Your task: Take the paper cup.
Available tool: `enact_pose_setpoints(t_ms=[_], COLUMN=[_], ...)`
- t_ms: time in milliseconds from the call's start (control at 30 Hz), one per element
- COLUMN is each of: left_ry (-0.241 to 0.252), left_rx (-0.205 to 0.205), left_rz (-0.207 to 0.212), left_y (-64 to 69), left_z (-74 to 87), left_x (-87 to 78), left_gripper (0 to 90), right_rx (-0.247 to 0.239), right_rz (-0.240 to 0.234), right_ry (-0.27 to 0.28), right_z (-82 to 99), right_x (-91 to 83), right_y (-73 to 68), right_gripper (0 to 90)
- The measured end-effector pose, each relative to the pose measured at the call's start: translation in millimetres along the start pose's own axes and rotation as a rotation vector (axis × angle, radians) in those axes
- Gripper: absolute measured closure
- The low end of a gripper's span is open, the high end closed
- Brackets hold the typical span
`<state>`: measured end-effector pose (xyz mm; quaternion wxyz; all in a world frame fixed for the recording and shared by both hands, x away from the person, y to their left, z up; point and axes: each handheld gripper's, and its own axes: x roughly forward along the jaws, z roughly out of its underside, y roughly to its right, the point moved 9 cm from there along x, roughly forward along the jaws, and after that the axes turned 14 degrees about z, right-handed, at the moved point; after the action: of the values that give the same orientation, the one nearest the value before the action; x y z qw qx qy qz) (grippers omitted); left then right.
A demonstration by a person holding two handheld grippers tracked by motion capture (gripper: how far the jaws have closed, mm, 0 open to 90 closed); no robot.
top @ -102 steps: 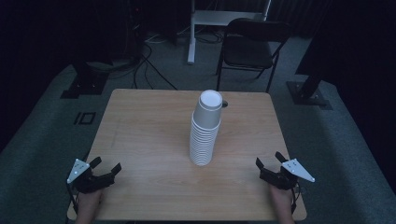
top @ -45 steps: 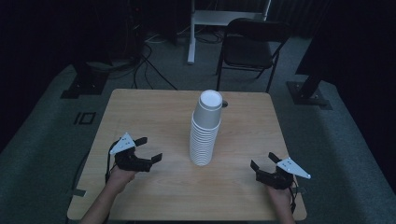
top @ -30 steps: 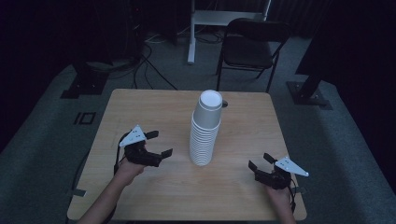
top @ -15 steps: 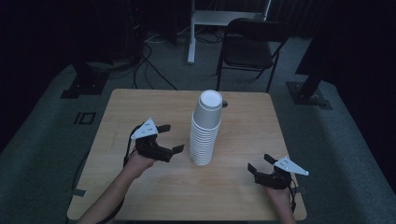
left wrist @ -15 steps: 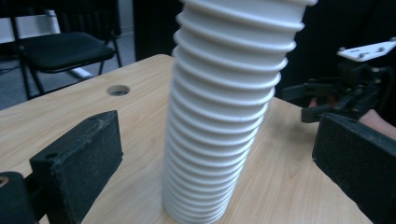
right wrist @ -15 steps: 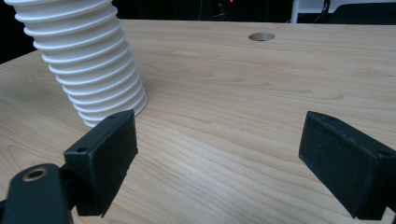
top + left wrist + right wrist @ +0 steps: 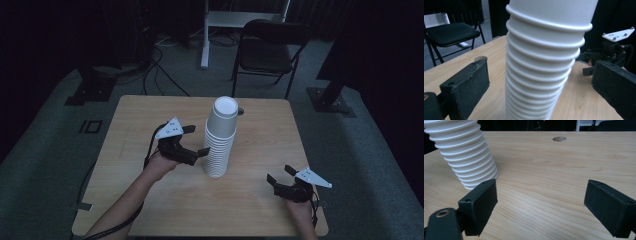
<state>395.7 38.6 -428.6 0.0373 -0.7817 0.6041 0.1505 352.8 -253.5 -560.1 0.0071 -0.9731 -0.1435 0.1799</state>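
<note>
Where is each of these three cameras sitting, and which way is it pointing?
High view: fixed above the person's side, looking forward and down on the table; both forearms come in from below, with left tongs beside the cups and right tongs apart near the front.
Left gripper view: rides the left tongs, looking along open jaws either side of the cups; the other tongs show beyond.
Right gripper view: rides the right tongs, looking low across the table; open jaws rise from below.
Shared: all show the cups.
</note>
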Motion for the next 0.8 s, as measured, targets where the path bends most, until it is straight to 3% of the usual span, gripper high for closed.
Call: enact_pose_setpoints(t_ms=[200,333,400,800], left_ry=[-0.021,-0.011,-0.018,0.004], left_rx=[0.026,0.023,0.026,0.035], left_rz=[0.019,0.028,0.049,0.034], left_y=[2.4,2.6,4.1,-3.8], left_z=[-6.9,-9.7,-13.5,-22.6], left_x=[15.3,17.6,23.5,30.3], left_gripper=[1.3,1.4,1.4,1.4], right_rx=[0.003,0.006,0.007,0.010], right_rz=[-0.002,-0.001,-0.001,-0.001], right_ry=[-0.001,-0.001,-0.003,-0.018], right_z=[0.3,0.4,0.7,2.8], right_x=[-1.1,-1.3,-1.2,0.5], right_y=[1.4,2.3,2.8,2.0], right_gripper=[11.0,11.0,11.0,11.0])
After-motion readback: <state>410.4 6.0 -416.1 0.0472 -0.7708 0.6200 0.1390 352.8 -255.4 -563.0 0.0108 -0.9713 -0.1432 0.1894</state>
